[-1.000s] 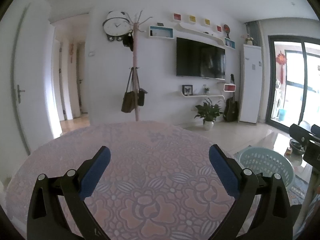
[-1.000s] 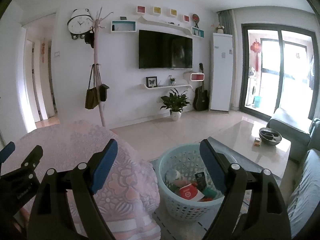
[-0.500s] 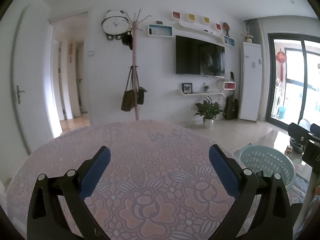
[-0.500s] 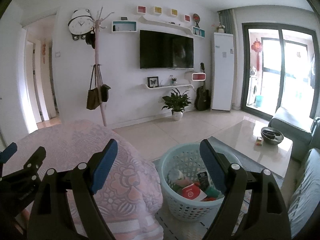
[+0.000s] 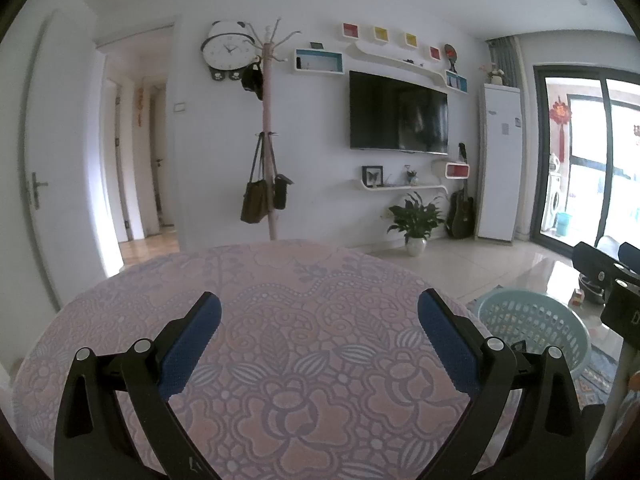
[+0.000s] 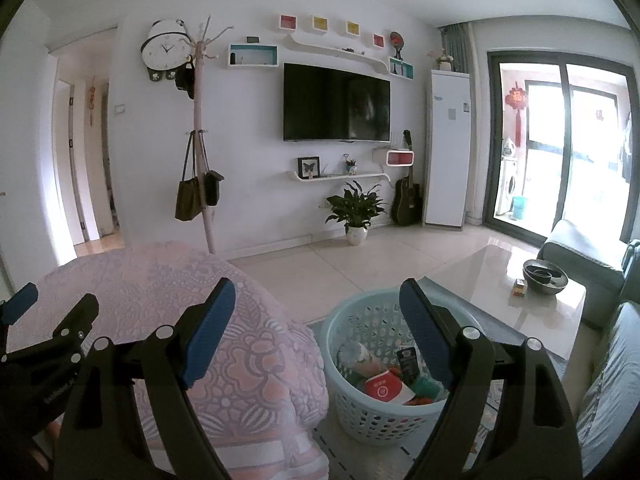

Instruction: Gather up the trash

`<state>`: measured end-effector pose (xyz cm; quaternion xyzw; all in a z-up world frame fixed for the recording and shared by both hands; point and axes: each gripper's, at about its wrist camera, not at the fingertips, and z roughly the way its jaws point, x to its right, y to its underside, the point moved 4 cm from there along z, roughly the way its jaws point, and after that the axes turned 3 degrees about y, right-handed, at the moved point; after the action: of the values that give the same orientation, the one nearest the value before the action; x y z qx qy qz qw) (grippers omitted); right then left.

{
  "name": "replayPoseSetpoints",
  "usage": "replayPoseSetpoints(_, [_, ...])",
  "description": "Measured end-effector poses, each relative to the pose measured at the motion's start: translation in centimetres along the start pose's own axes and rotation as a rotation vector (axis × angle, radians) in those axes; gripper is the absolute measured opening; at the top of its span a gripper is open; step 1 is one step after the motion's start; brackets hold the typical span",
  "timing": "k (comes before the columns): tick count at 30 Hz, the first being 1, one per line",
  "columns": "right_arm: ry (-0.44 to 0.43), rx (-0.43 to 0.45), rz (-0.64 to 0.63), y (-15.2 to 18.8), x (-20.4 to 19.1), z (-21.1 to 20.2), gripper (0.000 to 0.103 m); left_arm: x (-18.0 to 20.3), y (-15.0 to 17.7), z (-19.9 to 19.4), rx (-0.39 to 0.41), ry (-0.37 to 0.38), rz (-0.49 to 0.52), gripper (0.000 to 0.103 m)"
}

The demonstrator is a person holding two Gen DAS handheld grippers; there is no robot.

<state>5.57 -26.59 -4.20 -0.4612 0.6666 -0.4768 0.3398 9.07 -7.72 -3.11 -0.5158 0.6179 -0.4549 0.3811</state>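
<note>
Only the right wrist view looks down into the light blue basket (image 6: 362, 414), sitting on the floor just off the table's right edge: a red-and-white carton (image 6: 385, 388) and a few more bits of trash piled inside. The left wrist view just catches its rim (image 5: 532, 300). 2 grippers, left gripper (image 5: 319, 344) and right gripper (image 6: 317, 328), both spread wide and holding nothing. 1 pink floral tablecloth (image 5: 280, 280).
</note>
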Motion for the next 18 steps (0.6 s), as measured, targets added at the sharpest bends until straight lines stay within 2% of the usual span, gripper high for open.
replayPoseSetpoints(18, [0.001, 0.000, -0.002, -0.04, -0.17, -0.02, 0.080, -0.41, -0.20, 0.19, -0.001, 0.003, 0.001, 0.096])
